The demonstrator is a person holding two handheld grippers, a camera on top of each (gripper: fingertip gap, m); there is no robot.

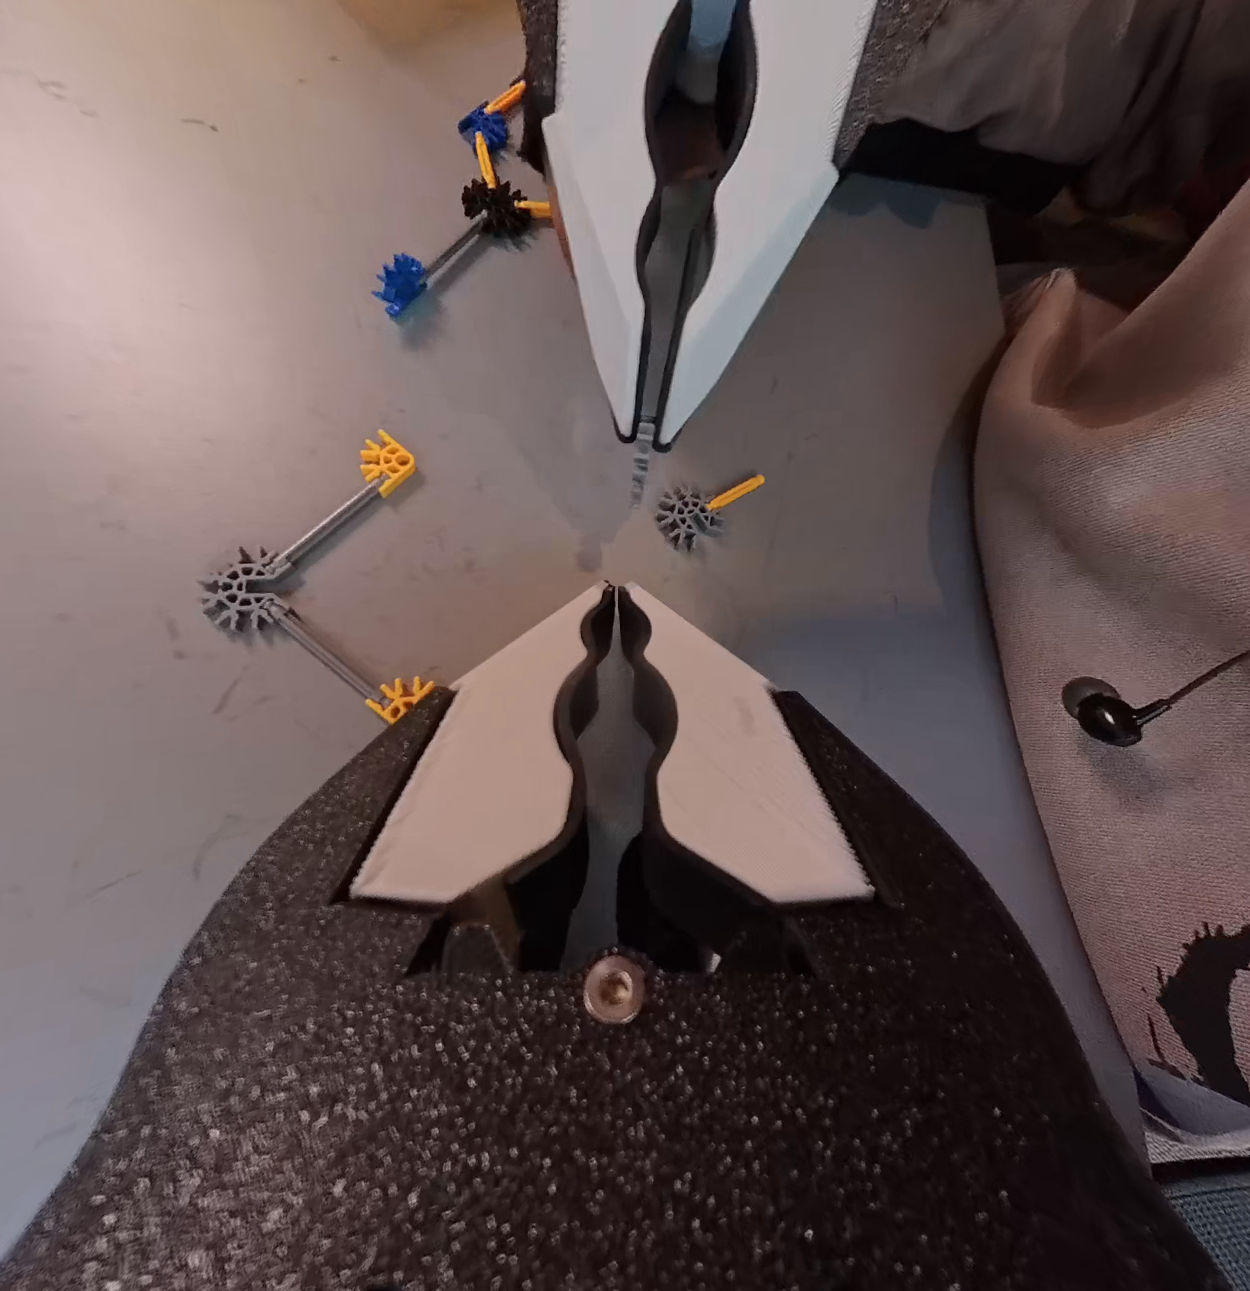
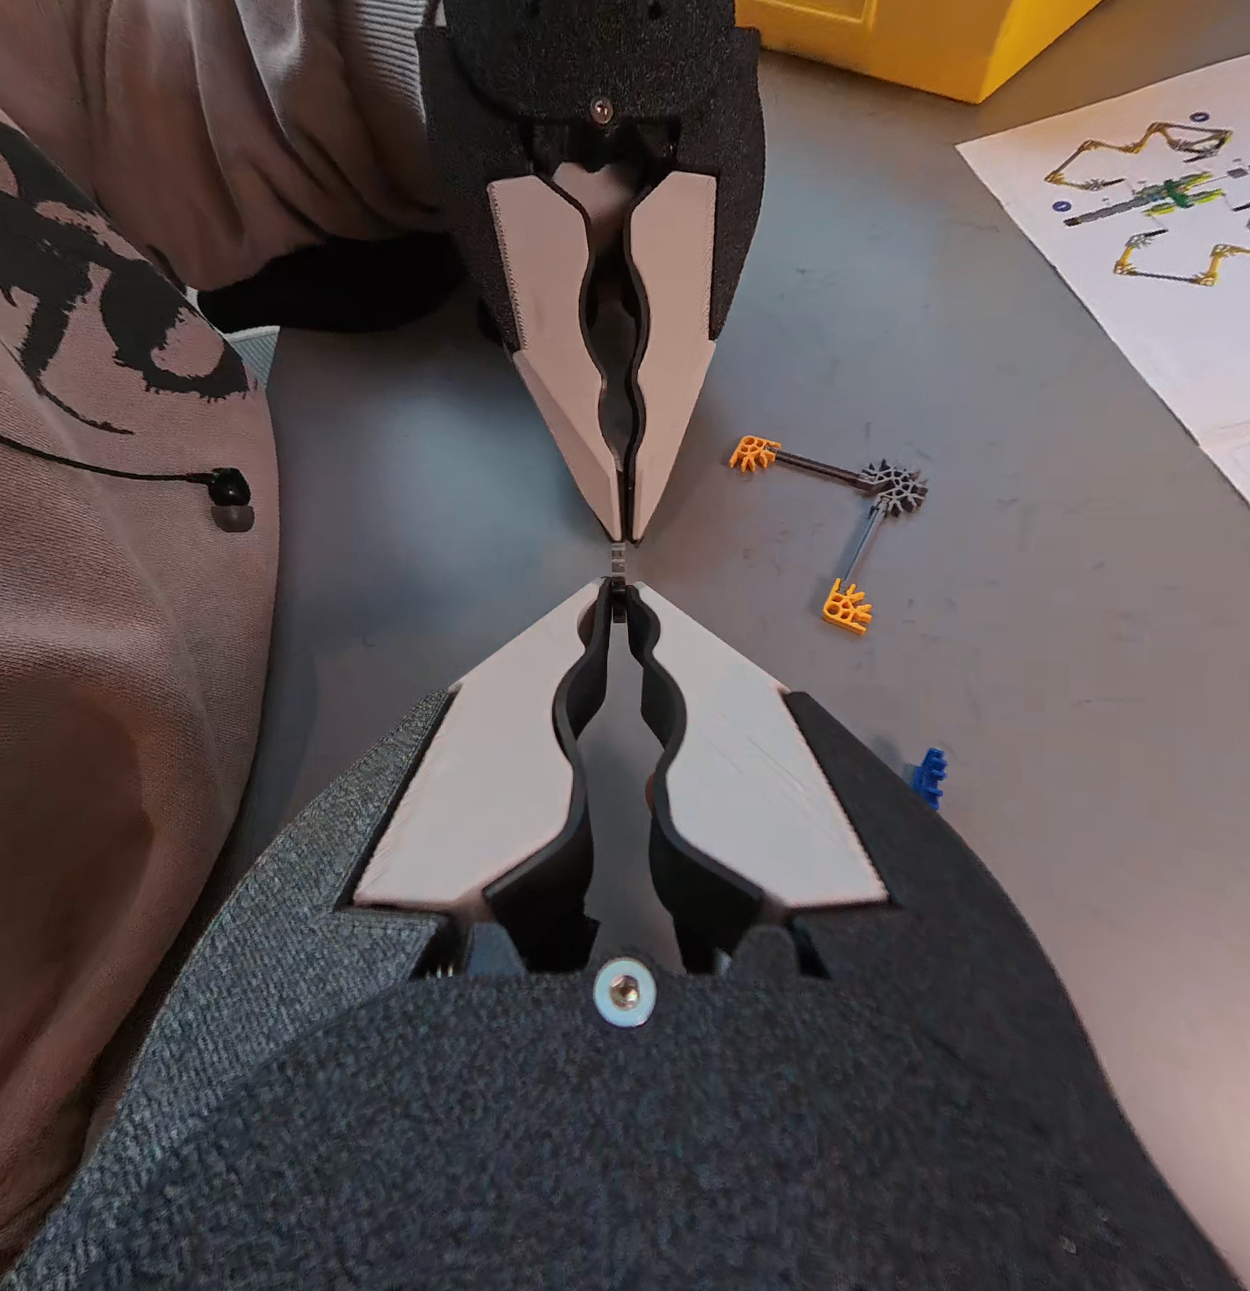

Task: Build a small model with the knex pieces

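My right gripper point(image 2: 616, 588) is shut on a short grey rod point(image 2: 616, 559), which sticks out past its tips. In the left wrist view the right gripper point(image 1: 646, 439) comes in from the top with the rod point(image 1: 637, 475) pointing at my left gripper point(image 1: 613, 587). My left gripper is shut tip to tip, and bare table shows between its tips and the rod's free end. In the right wrist view the left gripper point(image 2: 625, 539) sits right at the rod's end. A grey snowflake connector with a yellow rod point(image 1: 688, 515) lies just right of the rod.
On the grey table point(image 1: 154, 349) lie a grey connector with two rods and yellow ends point(image 1: 241, 594), and a blue and black assembly point(image 1: 496, 202). A yellow box point(image 2: 922, 42) and a printed sheet point(image 2: 1132, 244) are far right. A person's beige top with an earphone point(image 1: 1104, 719) borders the table. Across from one pair of fingers to the other is roughly 4 cm.
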